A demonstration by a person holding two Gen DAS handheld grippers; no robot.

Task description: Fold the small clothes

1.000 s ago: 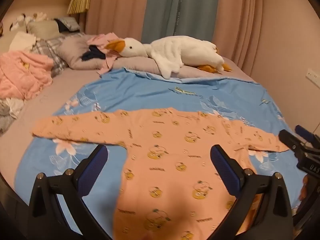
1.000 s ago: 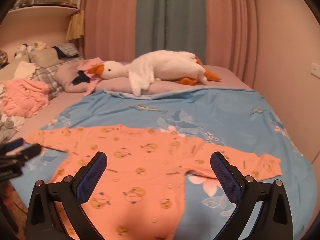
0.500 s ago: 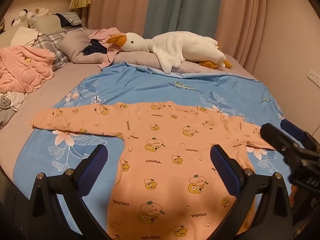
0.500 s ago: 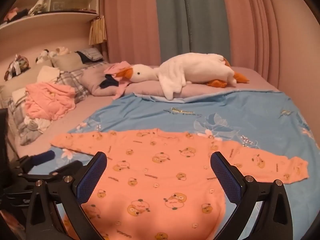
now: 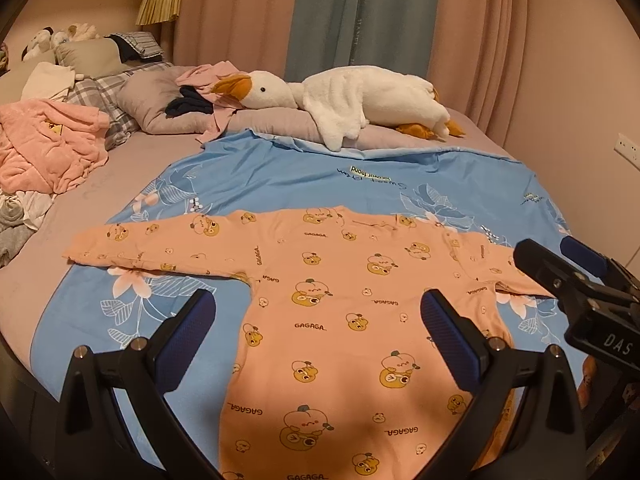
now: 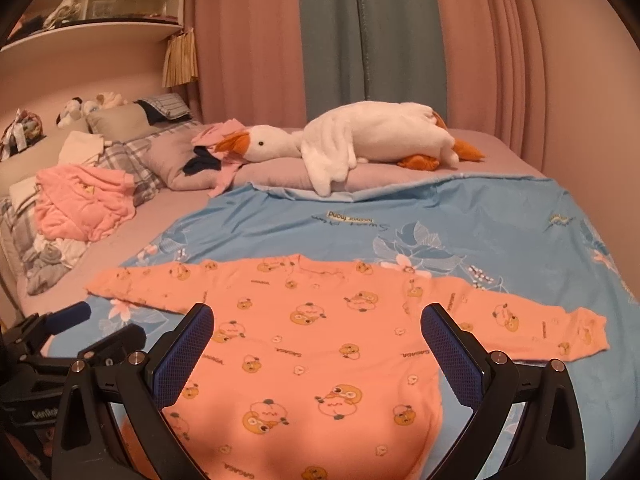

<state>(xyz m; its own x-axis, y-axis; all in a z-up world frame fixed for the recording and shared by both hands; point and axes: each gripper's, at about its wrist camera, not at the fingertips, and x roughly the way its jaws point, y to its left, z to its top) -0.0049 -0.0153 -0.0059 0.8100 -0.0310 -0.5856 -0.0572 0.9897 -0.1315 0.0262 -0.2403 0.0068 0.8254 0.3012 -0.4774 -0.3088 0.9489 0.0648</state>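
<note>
An orange long-sleeved baby garment (image 5: pixel 340 312) with duck prints lies flat, sleeves spread, on a blue floral sheet (image 5: pixel 320 176); it also shows in the right wrist view (image 6: pixel 320 344). My left gripper (image 5: pixel 316 336) is open and empty, held above the garment's body. My right gripper (image 6: pixel 316 344) is open and empty, also above the body. The right gripper shows in the left wrist view (image 5: pixel 576 280) over the right sleeve. The left gripper shows in the right wrist view (image 6: pixel 80 332) near the left sleeve.
A white goose plush (image 5: pixel 360 100) lies on grey pillows at the head of the bed. A pink clothes pile (image 5: pixel 44 148) and plaid pillows sit at the left. Curtains (image 6: pixel 360 40) hang behind, a shelf (image 6: pixel 92 4) at upper left.
Both grippers have risen and pulled back a little, so more of the bed and room shows. The garment lies as before. Both grippers stay open.
</note>
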